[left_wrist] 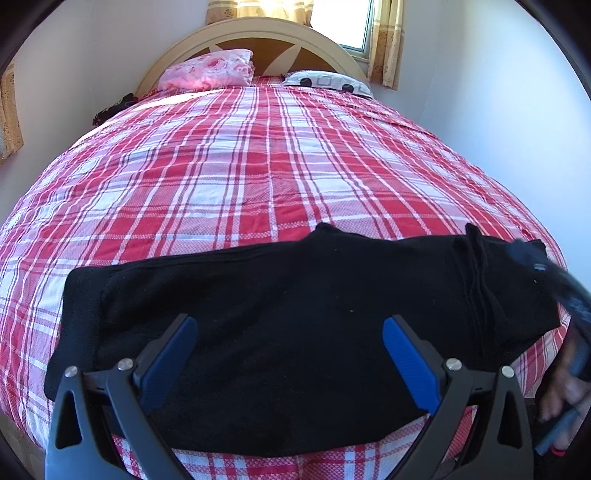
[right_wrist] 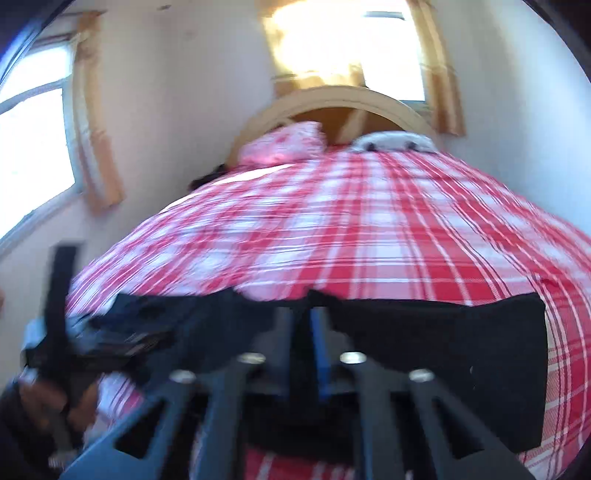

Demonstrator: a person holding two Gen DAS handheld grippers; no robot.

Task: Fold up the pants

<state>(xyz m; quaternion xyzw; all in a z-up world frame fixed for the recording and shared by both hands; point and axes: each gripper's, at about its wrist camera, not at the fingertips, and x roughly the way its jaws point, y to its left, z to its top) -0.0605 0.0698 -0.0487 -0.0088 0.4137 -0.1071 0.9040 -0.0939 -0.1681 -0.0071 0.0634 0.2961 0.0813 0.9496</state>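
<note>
Pants point(left_wrist: 280, 332), black and folded into a long band, lie across the near end of your bed, stretching from left to right over the red and white checked bedspread point(left_wrist: 258, 166). One end shows a bunched ridge of folds toward the right in the left wrist view.

Your left gripper point(left_wrist: 290, 354) hangs over the middle of that band with its blue fingers point(left_wrist: 410, 362) spread wide apart, nothing pinched between them; whether the tips touch the cloth cannot be told.

Your right gripper point(right_wrist: 303, 325) has its fingers drawn together with only a thin slot left between the blue pads, so they are closed. The right wrist view is blurred, and whether any fabric sits in that slot cannot be told. Its tips point at the far edge of the black band.

Your right hand point(left_wrist: 565, 398) shows at the right edge of the left wrist view, wrapped around its handle.

Further off, a pink flowered pillow point(left_wrist: 210, 70) and a white pillow with dark spots point(left_wrist: 328, 81) rest against the arched wooden headboard point(left_wrist: 258, 33), with curtains point(left_wrist: 386, 40) beside the bright window point(left_wrist: 343, 22).
</note>
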